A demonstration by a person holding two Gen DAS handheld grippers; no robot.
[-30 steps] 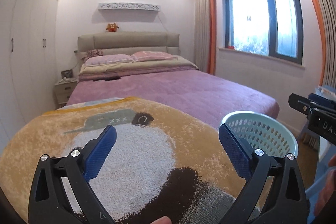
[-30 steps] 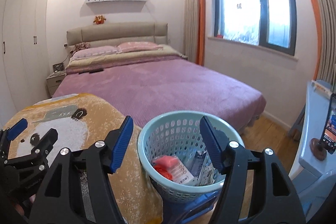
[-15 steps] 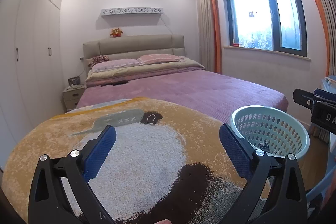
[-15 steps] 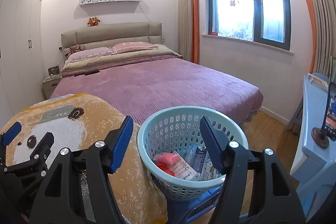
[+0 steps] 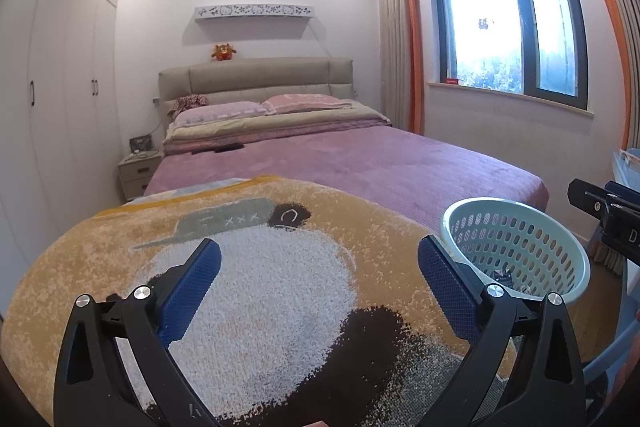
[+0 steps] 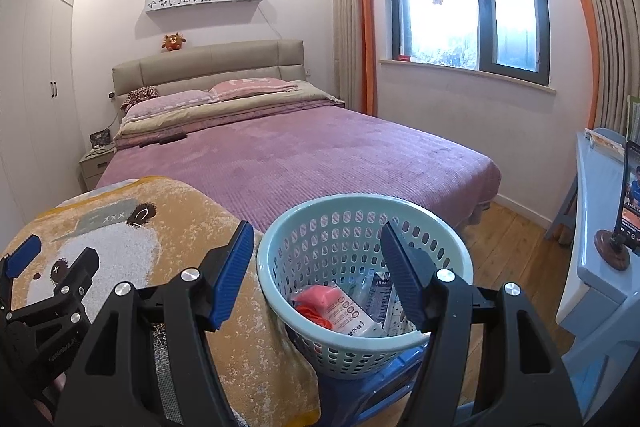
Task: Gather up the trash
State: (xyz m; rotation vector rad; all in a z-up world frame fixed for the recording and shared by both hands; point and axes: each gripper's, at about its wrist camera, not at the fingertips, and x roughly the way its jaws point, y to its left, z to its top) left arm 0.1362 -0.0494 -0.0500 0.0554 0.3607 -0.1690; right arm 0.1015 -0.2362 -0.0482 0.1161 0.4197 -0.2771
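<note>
A pale green perforated basket [image 6: 460, 267] stands on a blue stool at the foot of the bed; it also shows in the left wrist view [image 5: 576, 251]. Inside lie a red wrapper [image 6: 320, 301], a white packet [image 6: 352, 315] and dark packets. My right gripper [image 6: 318, 275] is open and empty, held just above the basket's near rim. My left gripper [image 5: 320, 287] is open and empty above the yellow panda blanket [image 5: 260, 267]. The left gripper also shows at the left edge of the right wrist view [image 6: 48, 267].
A purple-covered bed [image 6: 300, 155] with pillows fills the middle. White wardrobes [image 5: 60, 87] line the left wall, with a nightstand [image 5: 138, 173] beside the bed. A blue desk [image 6: 592, 227] with a phone on a stand [image 6: 630, 203] is at the right. Wooden floor [image 6: 520, 239] lies between bed and desk.
Both grippers have drawn back and tilted up a little, so the basket sits lower and farther in both views. Both stay open and empty.
</note>
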